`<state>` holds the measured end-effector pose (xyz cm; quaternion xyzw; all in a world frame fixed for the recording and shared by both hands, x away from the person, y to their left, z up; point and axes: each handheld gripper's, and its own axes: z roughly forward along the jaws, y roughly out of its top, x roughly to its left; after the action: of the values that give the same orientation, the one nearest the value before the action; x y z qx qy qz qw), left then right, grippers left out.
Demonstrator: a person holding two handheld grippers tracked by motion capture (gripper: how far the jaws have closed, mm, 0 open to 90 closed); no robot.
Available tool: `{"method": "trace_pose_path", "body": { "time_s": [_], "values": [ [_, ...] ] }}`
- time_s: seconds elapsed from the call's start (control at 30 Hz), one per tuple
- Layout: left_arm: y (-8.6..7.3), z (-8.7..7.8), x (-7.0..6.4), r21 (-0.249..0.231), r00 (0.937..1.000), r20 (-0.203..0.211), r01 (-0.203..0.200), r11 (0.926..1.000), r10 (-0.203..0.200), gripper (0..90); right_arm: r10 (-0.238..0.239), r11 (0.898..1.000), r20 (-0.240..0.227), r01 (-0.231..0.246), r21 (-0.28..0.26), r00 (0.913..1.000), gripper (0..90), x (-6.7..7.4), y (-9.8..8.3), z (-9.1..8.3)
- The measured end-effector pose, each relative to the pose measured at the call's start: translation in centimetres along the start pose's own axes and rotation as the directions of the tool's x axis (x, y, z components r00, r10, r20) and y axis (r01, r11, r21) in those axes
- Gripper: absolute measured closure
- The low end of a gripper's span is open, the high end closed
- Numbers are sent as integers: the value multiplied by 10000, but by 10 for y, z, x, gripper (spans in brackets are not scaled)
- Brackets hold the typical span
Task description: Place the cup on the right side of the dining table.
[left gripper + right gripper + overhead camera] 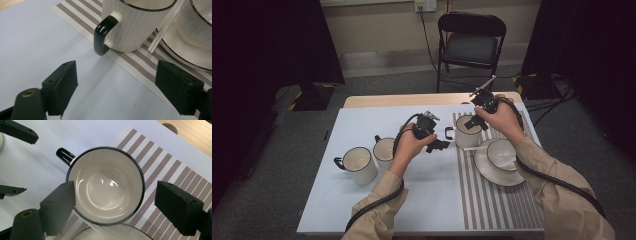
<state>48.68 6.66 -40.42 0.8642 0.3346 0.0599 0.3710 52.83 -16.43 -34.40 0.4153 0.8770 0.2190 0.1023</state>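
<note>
Overhead, right gripper above mug

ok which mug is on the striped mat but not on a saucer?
The mug under the right gripper, handle pointing left; another sits on the saucer, two on bare table.

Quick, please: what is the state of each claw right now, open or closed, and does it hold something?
Left claw: open, holding nothing, near the black handle of the mug.
Right claw: open, holding nothing, above the same mug.
</note>
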Motion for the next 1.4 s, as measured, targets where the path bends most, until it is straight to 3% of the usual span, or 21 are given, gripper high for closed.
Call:
{"method": "trace_pose_path", "body": {
  "time_s": [0.63, 1.4],
  "values": [
    [-3, -14, -6, -62, 9999, 85, -87, 9999, 87, 189, 29, 10000, -98, -29, -27, 9999, 166, 5, -9, -6],
    [-10, -20, -10, -60, 9997, 177, -141, 9999, 142, 194, -307, 9995, -330, 303, -127, 9990, 172, 14, -16, -14]
  ]
}}
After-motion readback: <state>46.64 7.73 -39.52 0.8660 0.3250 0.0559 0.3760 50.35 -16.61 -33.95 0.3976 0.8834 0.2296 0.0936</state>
